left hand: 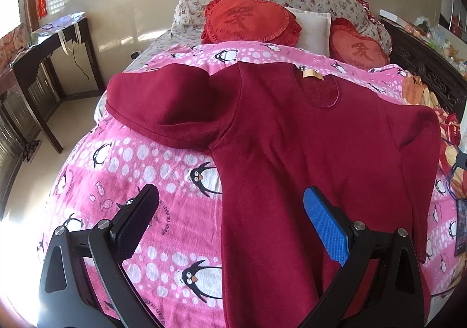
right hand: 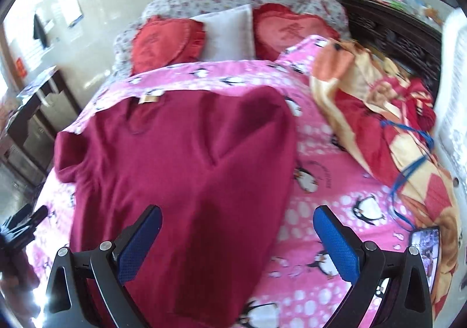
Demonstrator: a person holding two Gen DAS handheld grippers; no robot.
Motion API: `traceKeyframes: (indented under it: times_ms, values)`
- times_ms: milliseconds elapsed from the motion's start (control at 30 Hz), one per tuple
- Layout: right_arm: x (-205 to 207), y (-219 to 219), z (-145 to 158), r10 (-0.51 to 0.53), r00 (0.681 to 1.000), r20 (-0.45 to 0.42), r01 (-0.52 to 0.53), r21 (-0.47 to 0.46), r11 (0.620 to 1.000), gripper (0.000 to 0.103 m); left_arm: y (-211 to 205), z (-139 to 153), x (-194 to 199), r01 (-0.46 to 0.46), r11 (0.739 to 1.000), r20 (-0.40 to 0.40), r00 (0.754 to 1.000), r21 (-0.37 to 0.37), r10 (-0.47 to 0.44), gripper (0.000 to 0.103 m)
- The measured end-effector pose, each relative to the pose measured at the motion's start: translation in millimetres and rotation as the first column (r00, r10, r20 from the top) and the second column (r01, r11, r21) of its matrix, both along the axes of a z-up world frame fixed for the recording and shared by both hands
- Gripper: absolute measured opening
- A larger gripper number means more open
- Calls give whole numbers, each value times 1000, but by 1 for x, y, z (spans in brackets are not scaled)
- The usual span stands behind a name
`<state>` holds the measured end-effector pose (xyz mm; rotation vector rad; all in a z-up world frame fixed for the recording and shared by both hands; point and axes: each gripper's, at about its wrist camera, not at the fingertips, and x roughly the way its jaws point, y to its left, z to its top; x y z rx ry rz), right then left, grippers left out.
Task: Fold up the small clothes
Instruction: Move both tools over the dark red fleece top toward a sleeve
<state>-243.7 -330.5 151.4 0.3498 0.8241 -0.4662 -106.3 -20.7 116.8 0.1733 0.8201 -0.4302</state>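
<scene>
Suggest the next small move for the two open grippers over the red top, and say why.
Probably lower the left gripper onto the near left edge of the dark red top and pinch it. Both it and the right gripper are open and empty, and the top lies spread flat on the penguin blanket, left sleeve still outstretched.

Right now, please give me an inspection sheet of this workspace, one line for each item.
Surface: bed with pink penguin blanket.
Job's things: dark red sweater lies flat, neck label toward the pillows; one sleeve spread sideways.
Clutter: orange and red patterned cloth; phone at the blanket's edge.
Grippers: left gripper open above the sweater's side; right gripper open, empty.
Cables: blue cord on the patterned cloth.
Surroundings: heart cushions, white pillow, dark wooden desk.
</scene>
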Motion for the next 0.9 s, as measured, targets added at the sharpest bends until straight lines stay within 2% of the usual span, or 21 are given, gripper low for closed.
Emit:
traceKeyframes:
  times_ms: [67, 200, 400, 633, 800, 900]
  values:
    - [13, 19, 13, 48, 999, 18, -47, -20, 999, 103, 3, 2, 0, -8, 1000, -1, 1000, -11, 8, 100]
    - [32, 43, 32, 133, 990, 56, -133, -2, 991, 103, 9, 8, -1, -13, 1000, 7, 1000, -18, 13, 100]
    - [41, 72, 68, 219, 972, 91, -215, -49, 975, 103, 17, 11, 0, -23, 1000, 26, 999, -14, 23, 100]
    - [18, 81, 118, 268, 948, 172, -270, -9, 963, 103, 20, 13, 1, -30, 999, 12, 999, -46, 30, 100]
    - [5, 83, 165, 355, 923, 152, -356, -21, 934, 103, 16, 20, -8, -2, 999, 38, 999, -48, 4, 100]
    - [-4, 77, 193, 364, 918, 157, -362, -44, 931, 103, 15, 21, -12, 1, 998, 48, 999, -55, 1, 100]
